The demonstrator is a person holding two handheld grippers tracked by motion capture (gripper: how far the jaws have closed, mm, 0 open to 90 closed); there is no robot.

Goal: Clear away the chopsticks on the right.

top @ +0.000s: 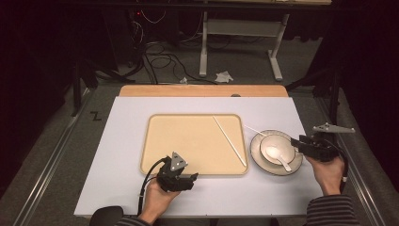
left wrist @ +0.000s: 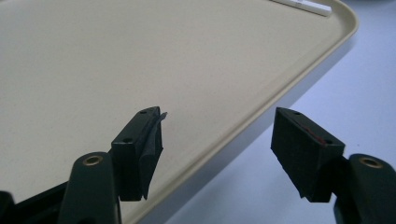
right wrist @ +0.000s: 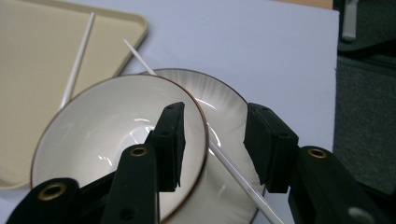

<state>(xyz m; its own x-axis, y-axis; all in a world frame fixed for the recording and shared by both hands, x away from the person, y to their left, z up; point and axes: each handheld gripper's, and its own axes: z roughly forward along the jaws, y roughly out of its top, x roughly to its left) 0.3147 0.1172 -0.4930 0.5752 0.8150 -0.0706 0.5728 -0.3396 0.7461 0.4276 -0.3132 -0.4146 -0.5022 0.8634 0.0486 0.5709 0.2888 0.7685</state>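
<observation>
Two long white chopsticks point(top: 230, 141) frame the scene: one lies slantwise on the matte beige, round-cornered tray point(top: 160, 146), the other beside that tray, under the glossy brown-rimmed plate point(top: 257, 157). On the plate, right of the tray, sits a white bowl point(top: 276, 143) with a ceramic spoon point(top: 277, 157). The left gripper point(left wrist: 217, 140) spreads wide, empty, astride the tray's near rim; the right gripper point(right wrist: 212, 147) gapes astride the bowl's rim, touching nothing.
</observation>
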